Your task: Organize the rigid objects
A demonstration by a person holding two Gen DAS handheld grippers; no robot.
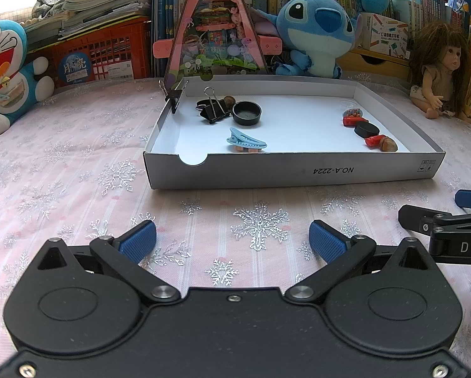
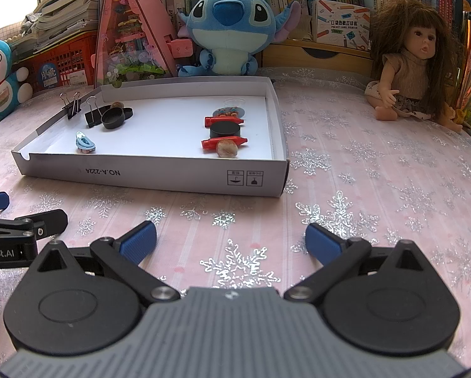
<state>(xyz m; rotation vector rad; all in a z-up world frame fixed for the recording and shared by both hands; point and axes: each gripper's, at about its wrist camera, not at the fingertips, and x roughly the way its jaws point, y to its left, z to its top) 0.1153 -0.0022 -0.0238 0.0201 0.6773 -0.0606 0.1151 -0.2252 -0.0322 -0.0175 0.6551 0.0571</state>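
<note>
A shallow white box lid (image 1: 282, 170) (image 2: 160, 176) lies on the pink snowflake cloth. On its left side lie black binder clips (image 1: 215, 110) (image 2: 93, 115), a black round cap (image 1: 246, 112) (image 2: 113, 118) and a blue hair clip (image 1: 246, 141) (image 2: 85, 141). On its right side lie two red pieces (image 2: 224, 120), a black disc (image 1: 366, 129) (image 2: 224, 130) and a brown nut (image 1: 388, 145) (image 2: 226, 149). My left gripper (image 1: 232, 242) is open and empty in front of the lid. My right gripper (image 2: 230, 241) is open and empty beside it.
A Doraemon plush (image 1: 5, 75), a Stitch plush (image 2: 229, 28) and a doll (image 2: 415, 63) sit behind the lid, with a pink triangular model (image 1: 213, 31), a red crate (image 1: 100, 53) and bookshelves. The right gripper's finger (image 1: 440, 226) shows at the left view's right edge.
</note>
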